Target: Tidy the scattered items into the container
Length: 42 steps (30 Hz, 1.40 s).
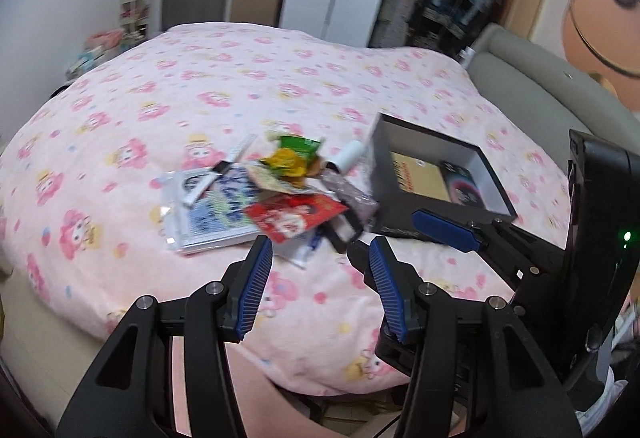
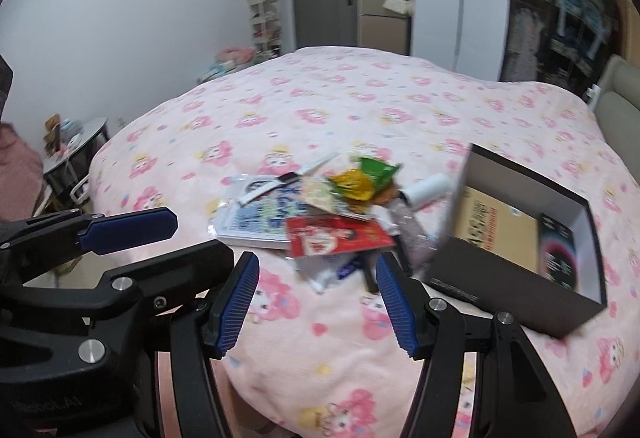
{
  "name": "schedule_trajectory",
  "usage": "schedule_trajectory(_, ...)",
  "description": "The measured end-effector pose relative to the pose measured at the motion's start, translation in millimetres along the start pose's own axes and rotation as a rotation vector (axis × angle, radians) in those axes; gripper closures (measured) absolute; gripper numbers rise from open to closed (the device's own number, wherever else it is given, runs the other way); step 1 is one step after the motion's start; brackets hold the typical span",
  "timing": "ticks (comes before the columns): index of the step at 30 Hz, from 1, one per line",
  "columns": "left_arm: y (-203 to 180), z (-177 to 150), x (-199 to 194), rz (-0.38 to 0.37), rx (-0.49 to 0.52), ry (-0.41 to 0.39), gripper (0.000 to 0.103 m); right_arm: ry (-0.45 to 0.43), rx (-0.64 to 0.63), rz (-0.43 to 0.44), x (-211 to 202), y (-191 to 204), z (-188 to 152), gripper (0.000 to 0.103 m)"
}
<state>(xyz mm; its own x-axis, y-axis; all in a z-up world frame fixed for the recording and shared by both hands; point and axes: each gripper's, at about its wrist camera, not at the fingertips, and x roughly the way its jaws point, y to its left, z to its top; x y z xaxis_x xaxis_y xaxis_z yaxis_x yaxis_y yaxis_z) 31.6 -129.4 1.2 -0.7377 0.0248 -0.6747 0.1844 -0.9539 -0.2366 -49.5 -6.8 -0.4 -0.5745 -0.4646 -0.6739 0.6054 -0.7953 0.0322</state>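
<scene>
A pile of scattered items lies mid-bed: a red packet (image 1: 294, 216) (image 2: 336, 236), a green and yellow snack bag (image 1: 292, 158) (image 2: 364, 178), a white roll (image 1: 345, 155) (image 2: 424, 190), a blue printed booklet (image 1: 218, 210) (image 2: 260, 218) and a white comb (image 1: 220, 170). An open black box (image 1: 436, 178) (image 2: 520, 230) stands right of the pile, with a tan card and a dark item inside. My left gripper (image 1: 318, 252) is open and empty, just short of the pile. My right gripper (image 2: 316, 266) is open and empty, also before the pile.
The bed carries a pink cartoon-print cover (image 1: 240, 86) (image 2: 360, 94). The other gripper shows at the side of each view (image 1: 448, 228) (image 2: 128, 230). A grey headboard (image 1: 532, 78) lies right; a shelf rack (image 2: 264, 22), a door and a side table (image 2: 76, 154) lie beyond.
</scene>
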Motion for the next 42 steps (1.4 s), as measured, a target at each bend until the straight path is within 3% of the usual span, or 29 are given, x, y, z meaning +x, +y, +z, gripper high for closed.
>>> schedule_trajectory(7,49.0,-3.3,-16.6,0.064,-0.089,-0.03,0.051,0.013,-0.067,0.083,21.8,43.5,15.7,0.046)
schedule_trajectory(16,95.8,-7.1,-4.2,0.1,-0.205,-0.04,0.049,0.057,-0.11,0.126,57.7,79.8,26.8,0.046)
schedule_trajectory(42,154.9,-15.4,94.8,0.037,-0.371,0.104,0.048,0.249,-0.121,0.085,164.3,79.0,23.9,0.046)
